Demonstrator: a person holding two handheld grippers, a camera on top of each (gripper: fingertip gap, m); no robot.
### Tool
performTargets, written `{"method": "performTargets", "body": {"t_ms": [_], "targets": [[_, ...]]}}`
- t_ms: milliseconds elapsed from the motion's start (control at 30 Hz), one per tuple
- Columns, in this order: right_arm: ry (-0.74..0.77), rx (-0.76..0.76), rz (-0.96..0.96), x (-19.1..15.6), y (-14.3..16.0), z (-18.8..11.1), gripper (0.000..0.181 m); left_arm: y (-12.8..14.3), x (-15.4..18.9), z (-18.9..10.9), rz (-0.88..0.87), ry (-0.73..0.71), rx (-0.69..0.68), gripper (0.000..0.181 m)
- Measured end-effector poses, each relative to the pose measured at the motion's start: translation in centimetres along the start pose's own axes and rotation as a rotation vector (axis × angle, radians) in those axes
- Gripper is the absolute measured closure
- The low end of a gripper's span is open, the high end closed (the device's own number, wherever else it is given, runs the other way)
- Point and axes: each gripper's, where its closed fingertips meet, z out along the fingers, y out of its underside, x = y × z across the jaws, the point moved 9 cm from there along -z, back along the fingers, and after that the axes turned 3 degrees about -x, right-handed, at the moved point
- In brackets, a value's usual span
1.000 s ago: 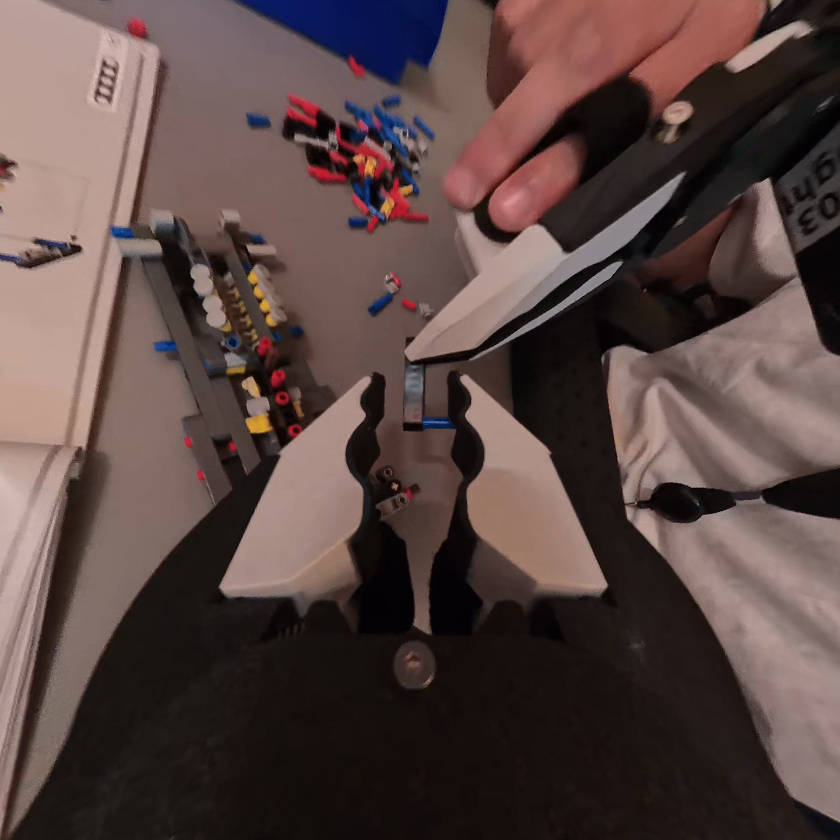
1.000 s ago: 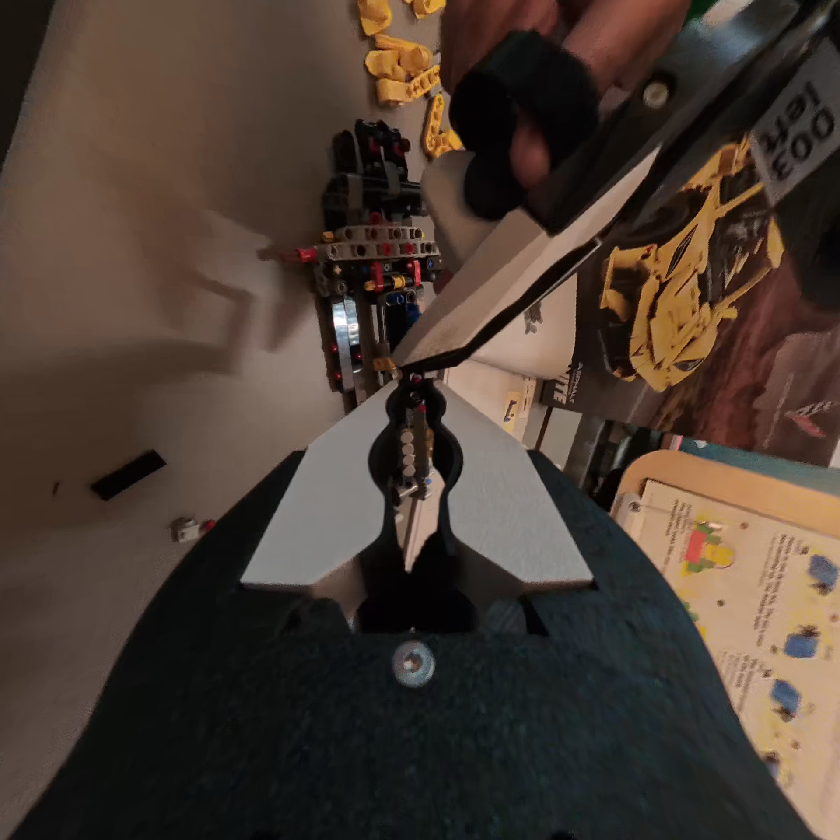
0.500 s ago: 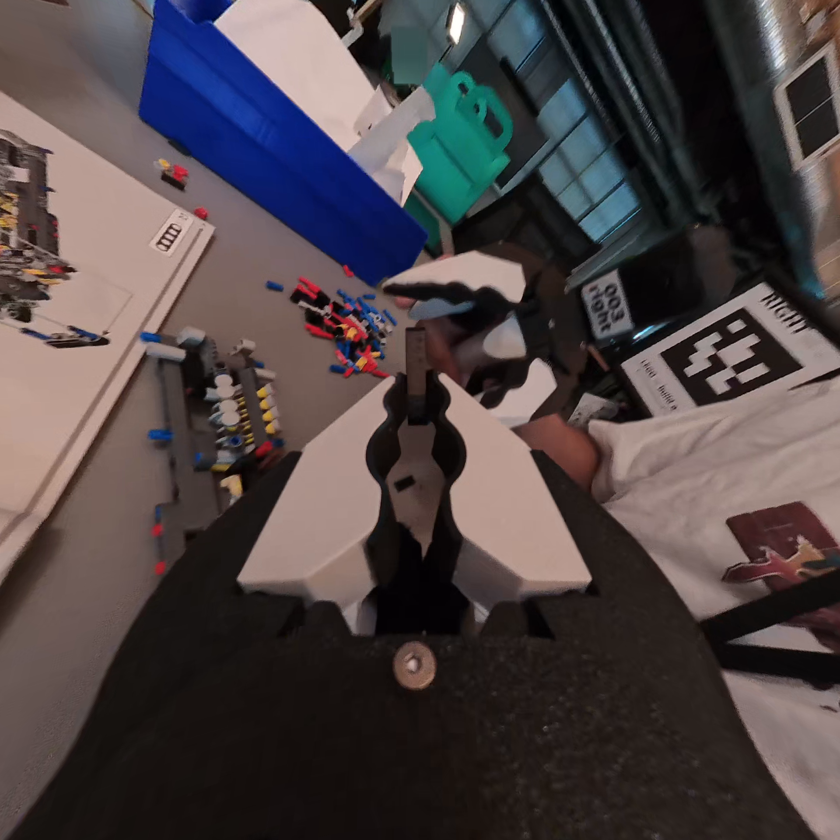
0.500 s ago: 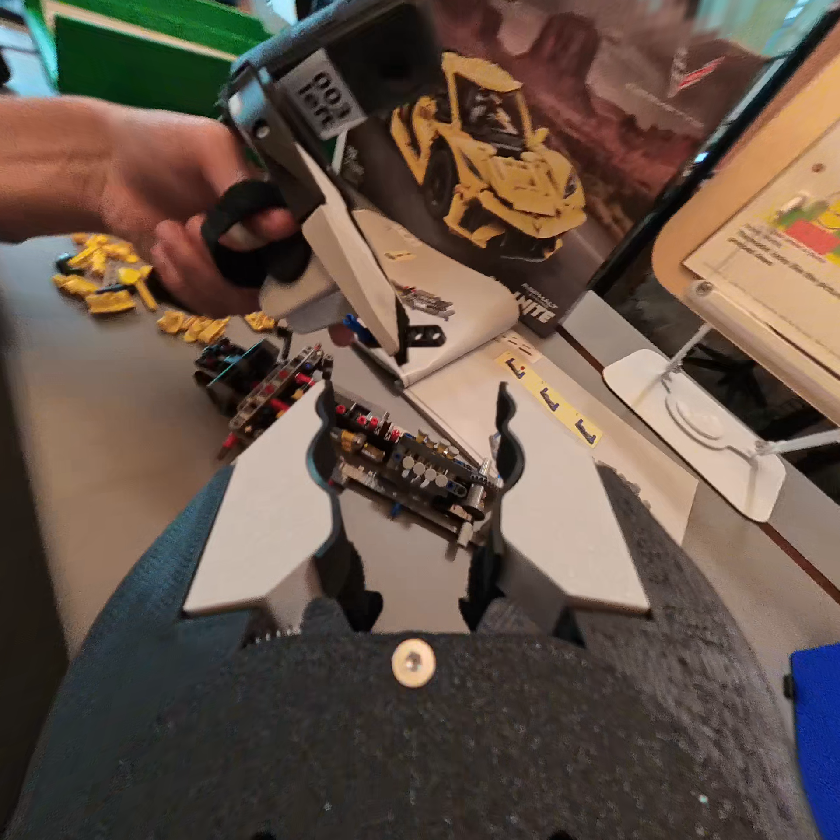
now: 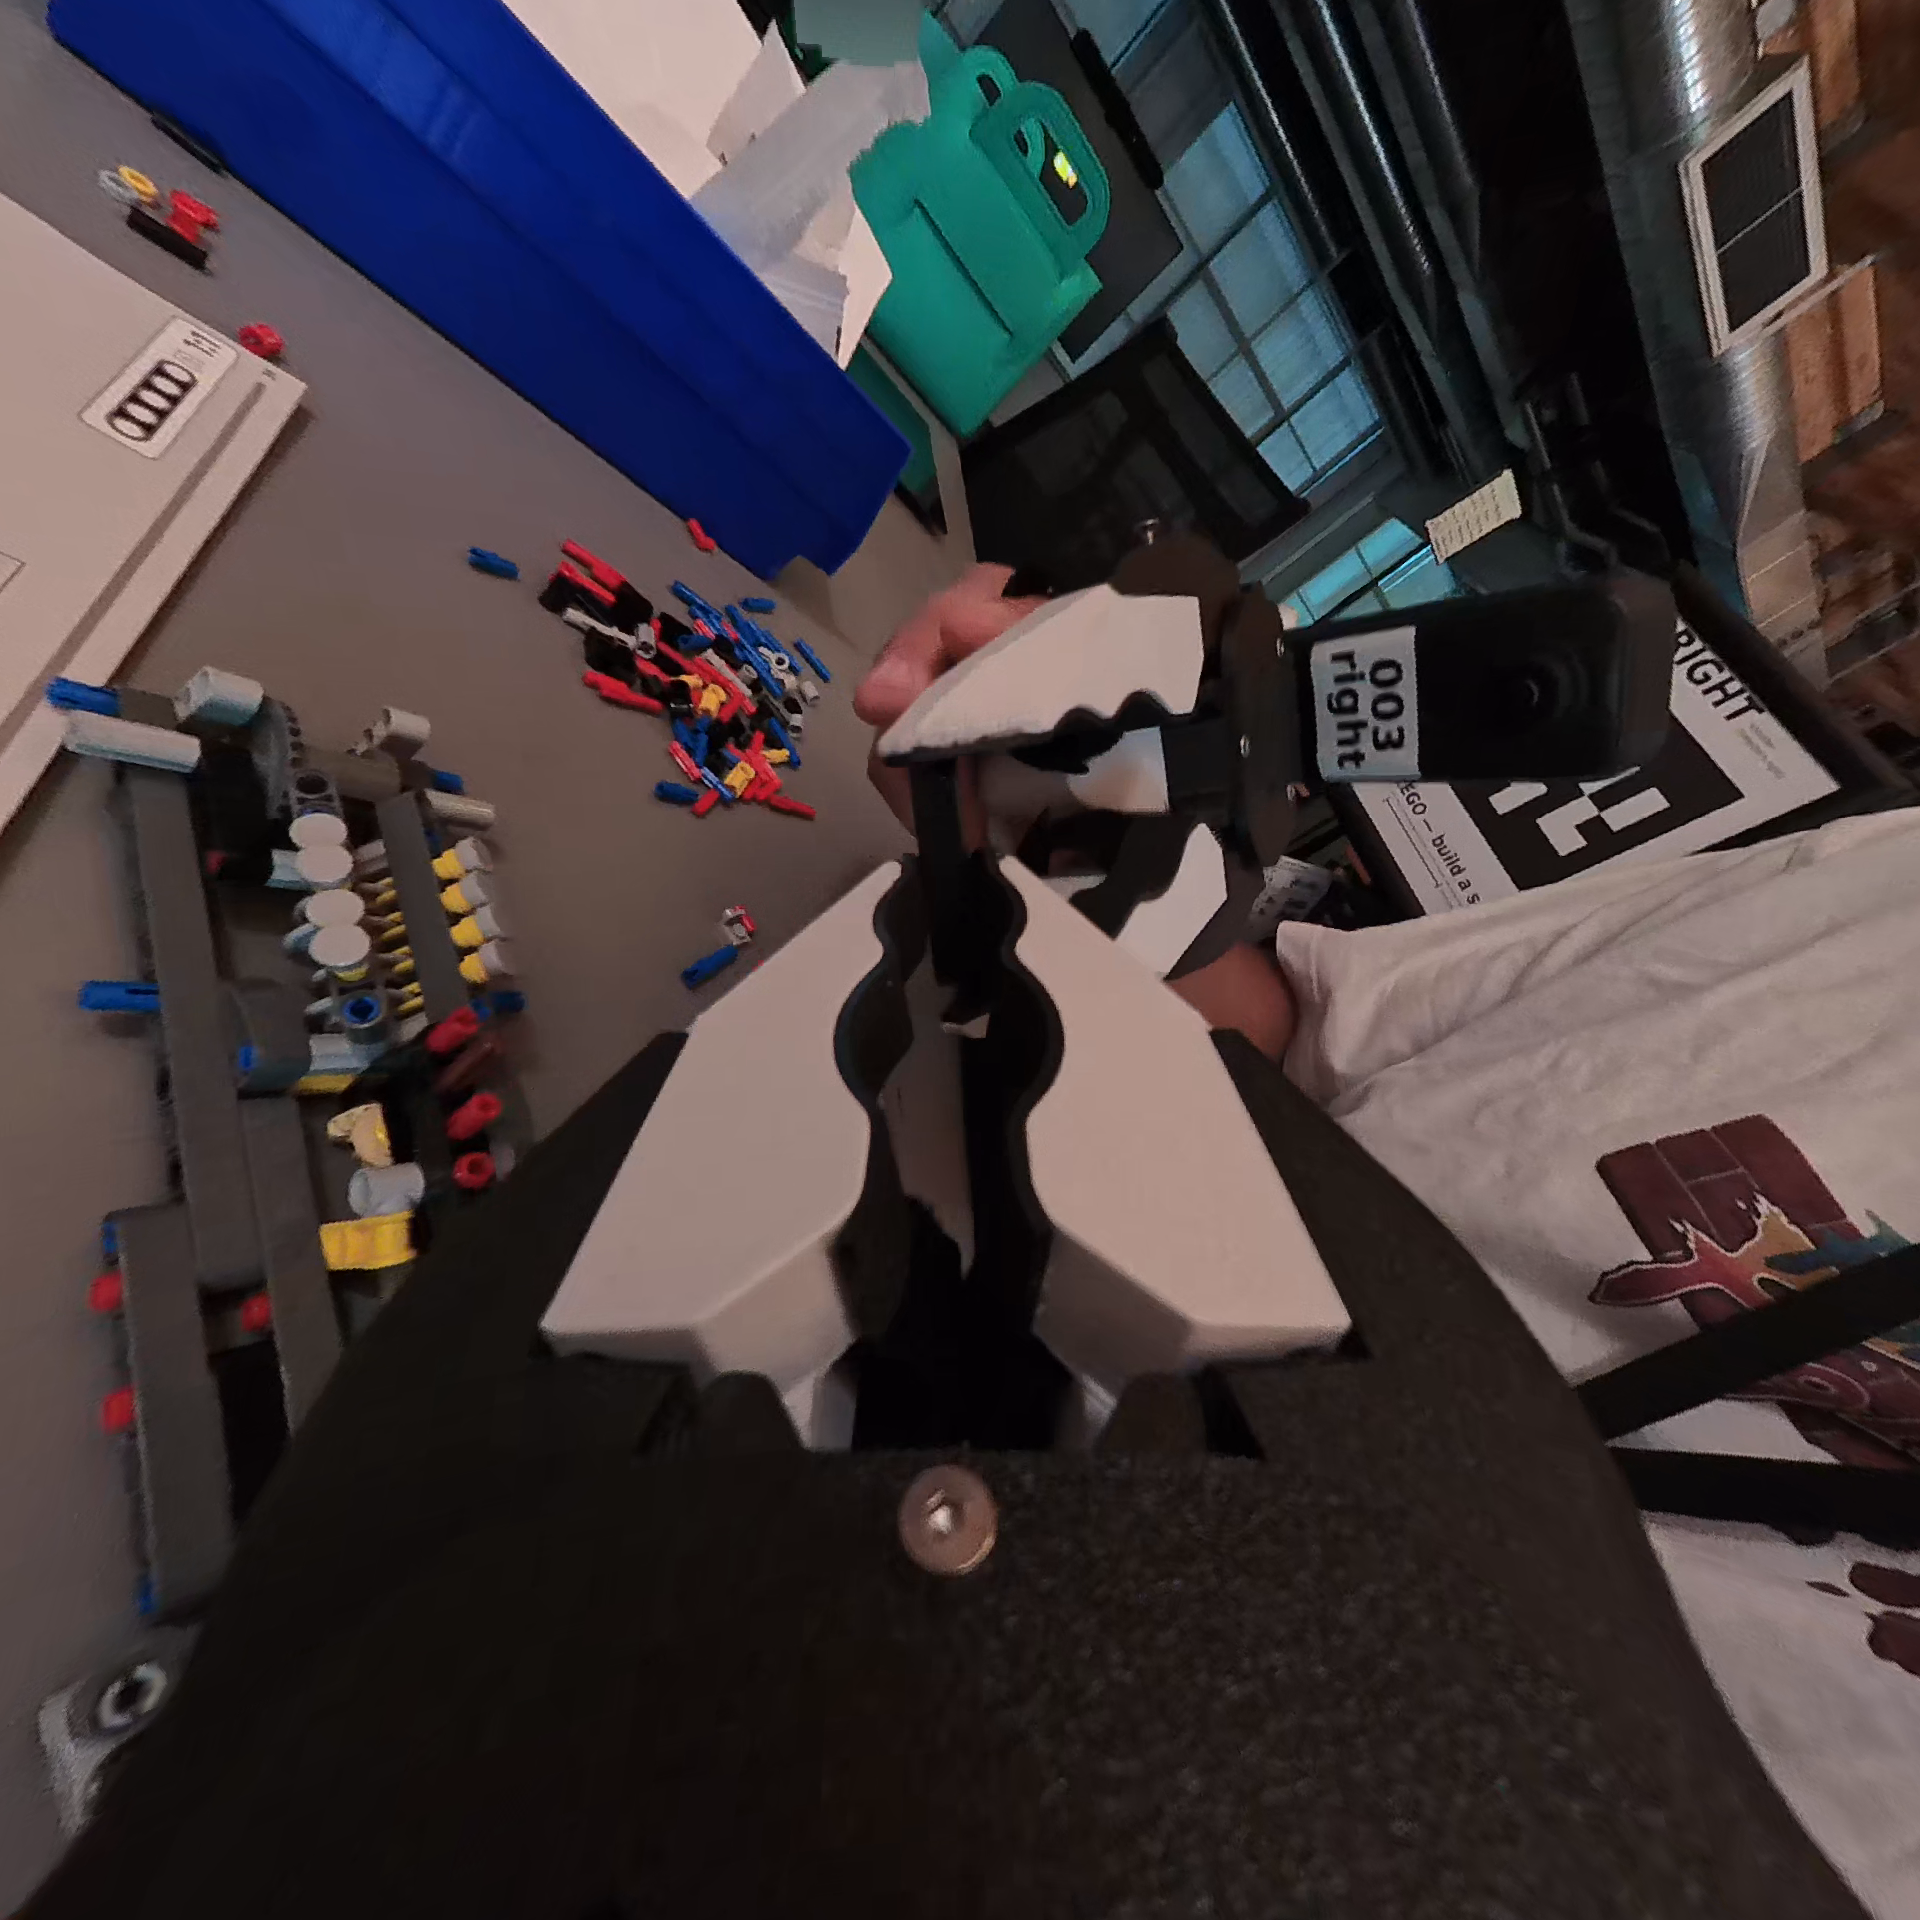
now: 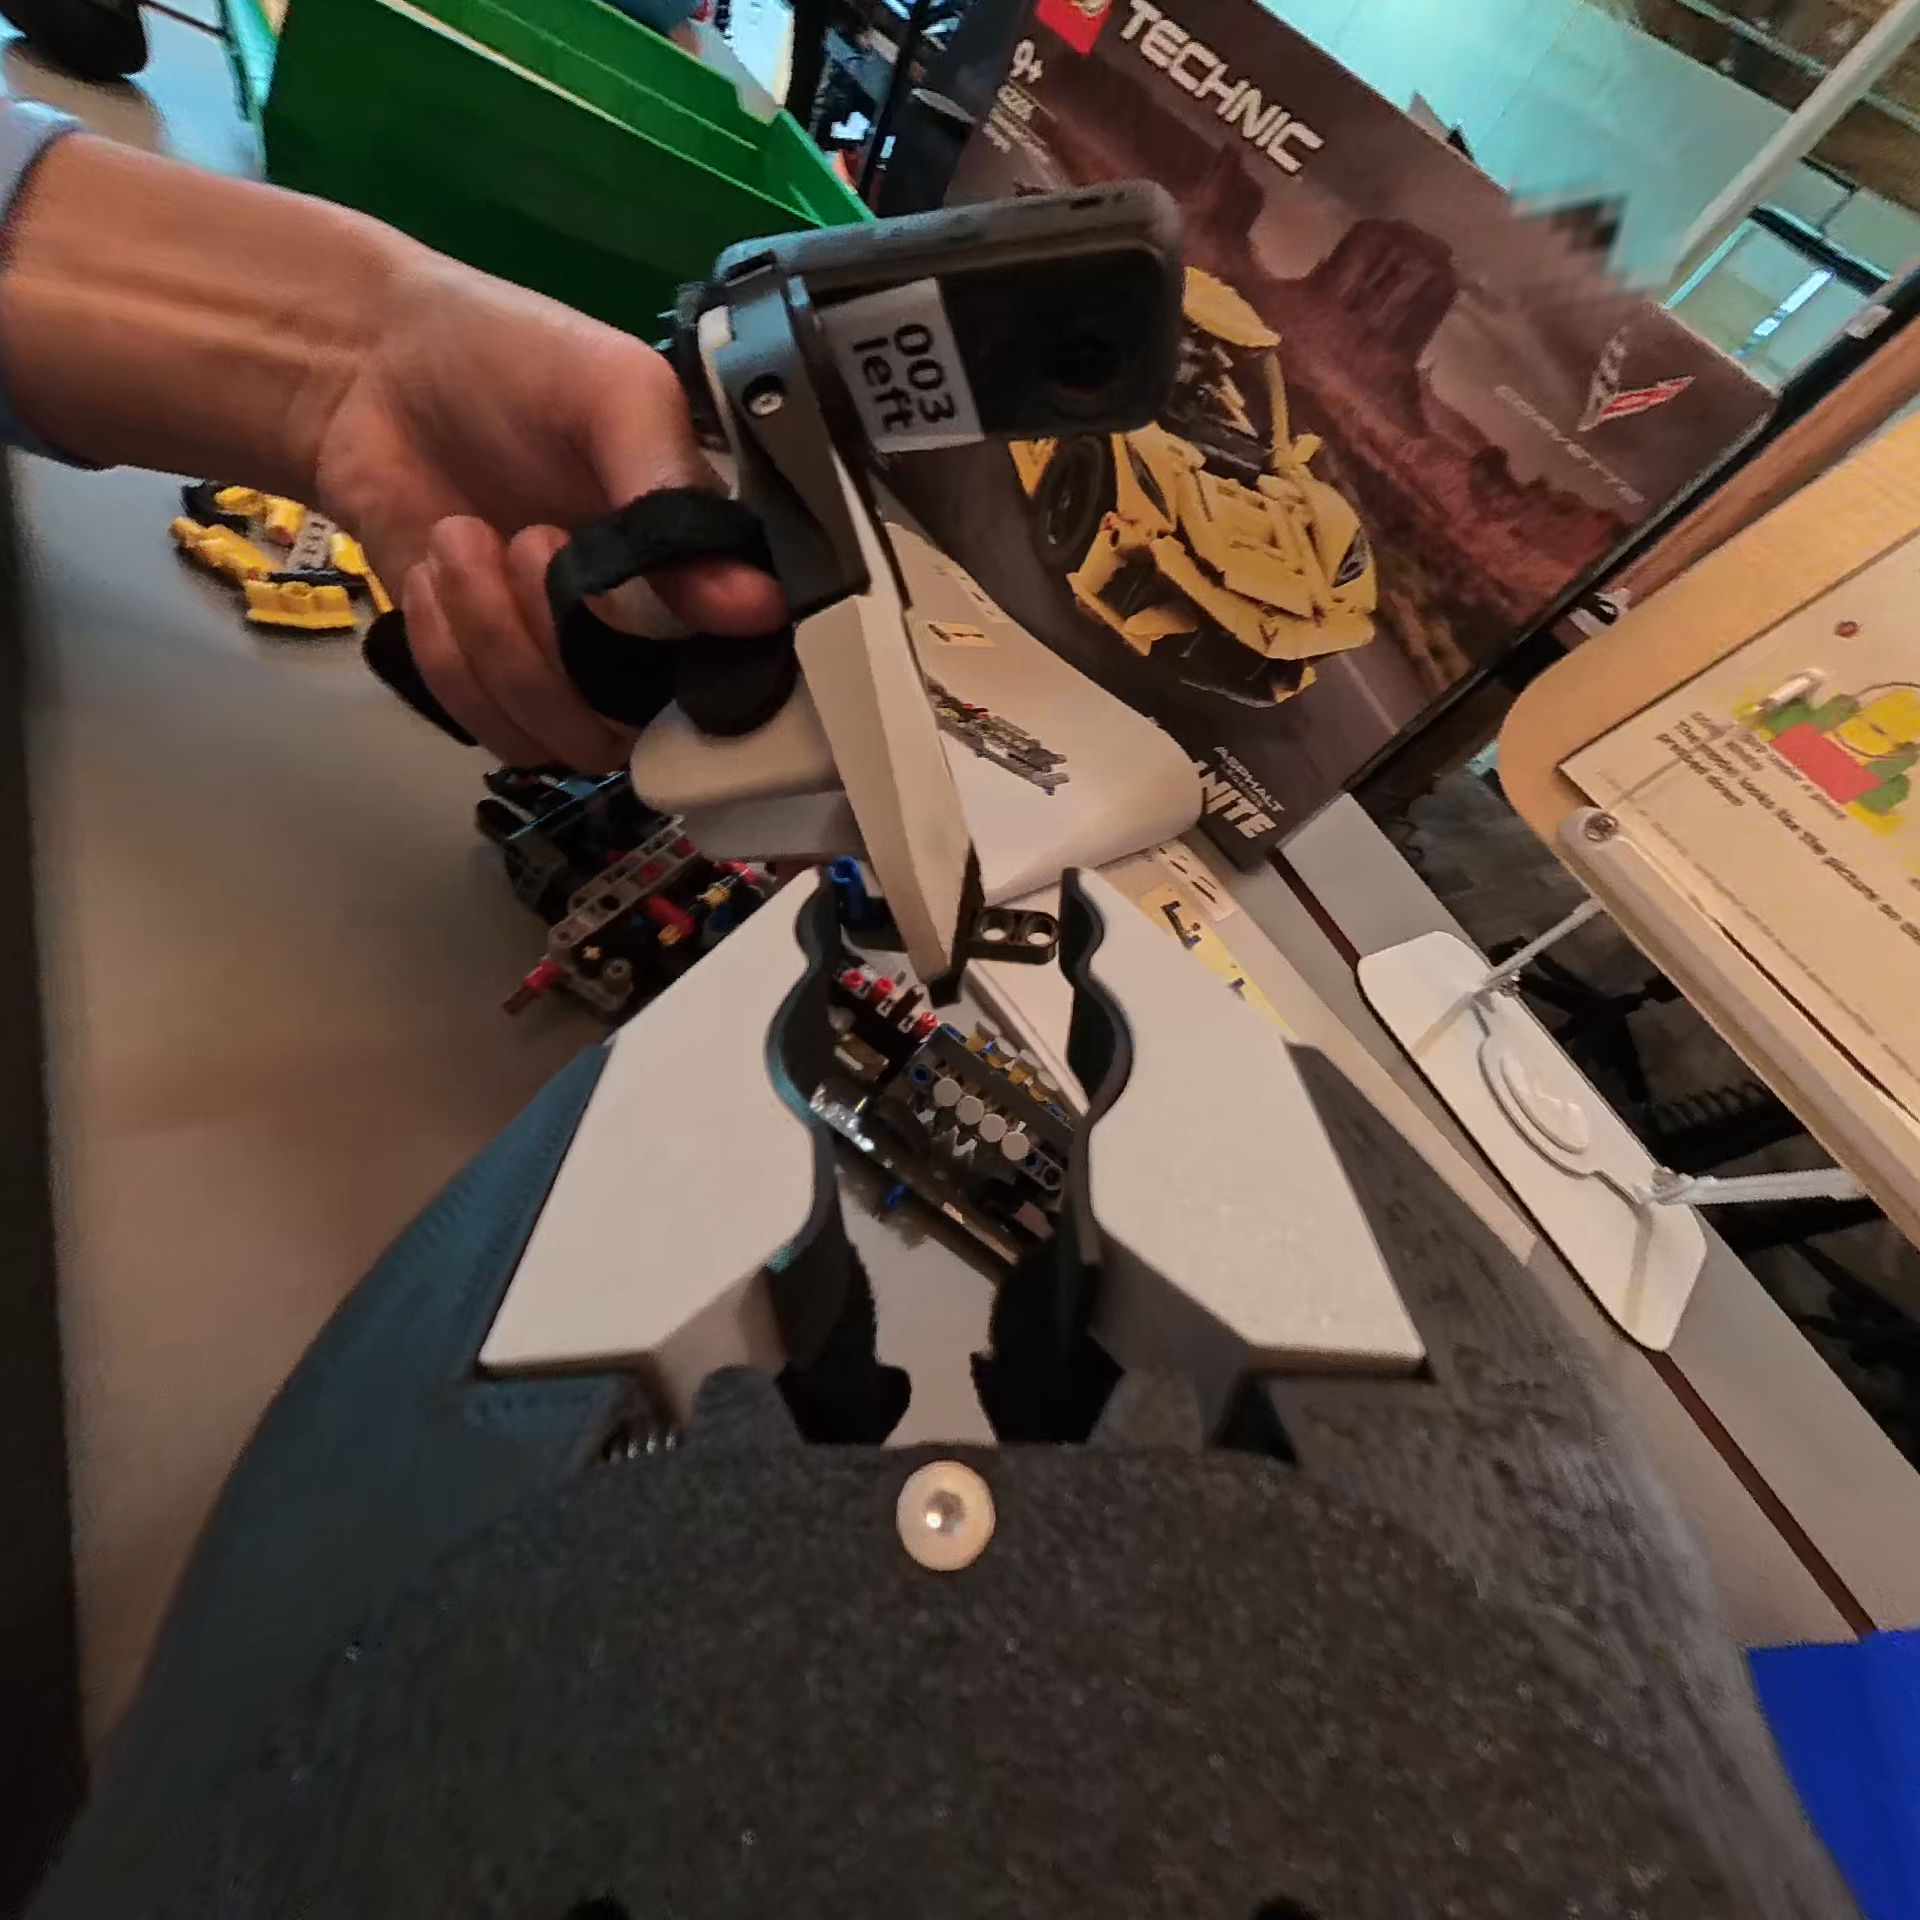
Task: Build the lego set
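One black beam (image 5: pixel 940 831) sits pinched in our left gripper (image 5: pixel 951 883), above the table (image 5: pixel 582 478); our right gripper (image 6: pixel 945 914) is spread around its free end. Closing off-centre could twist it loose onto the chassis (image 6: pixel 935 1112) below. We have open table leftward.

Glossy cardboard box (image 6: pixel 1455 416), matt table (image 5: pixel 416 540)
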Motion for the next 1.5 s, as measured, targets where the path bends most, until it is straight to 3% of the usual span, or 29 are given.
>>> {"method": "performTargets", "body": {"t_ms": [167,333,400,467,567,633,733,900,1167,1500], "targets": [[-0.085,0.028,-0.043,-0.3,0.2,-0.3,0.141,0.5,0.1,0.4,-0.018,0.035,-0.046,0.175],[-0.05,0.015,-0.079,-0.4,0.5,-0.2,0.14,0.4,0.1,0.3,0.018,-0.018,-0.058,0.175],[-0.035,-0.015,0.027,0.3,0.4,-1.0,0.14,0.0,-0.3,-0.3,0.068,-0.126,-0.026,0.175],[-0.021,-0.046,0.159,1.6,1.0,-3.0,0.146,-0.6,-1.3,-1.6,0.157,-0.339,-0.006,0.174],[-0.184,-0.239,0.401,2.1,4.1,-5.5,0.149,-1.4,-2.0,-3.2,0.219,-0.567,0.056,0.175],[-0.274,-0.376,0.479,1.3,6.3,-6.4,0.155,-1.8,-2.0,-3.5,0.234,-0.606,0.112,0.175],[-0.252,-0.485,0.509,0.3,8.2,-6.9,0.155,-1.6,-2.4,-3.2,0.227,-0.619,0.105,0.175],[-0.204,-0.491,0.437,-0.8,8.0,-4.9,0.162,-1.1,-3.1,-2.7,0.23,-0.648,0.056,0.175],[-0.295,-0.722,0.269,-0.2,7.1,-0.7,0.165,-1.2,-3.1,-3.2,0.242,-0.68,0.044,0.175],[-0.385,-0.784,0.296,0.0,7.3,0.2,0.177,-1.1,-2.8,-3.0,0.243,-0.656,0.028,0.175]]}}
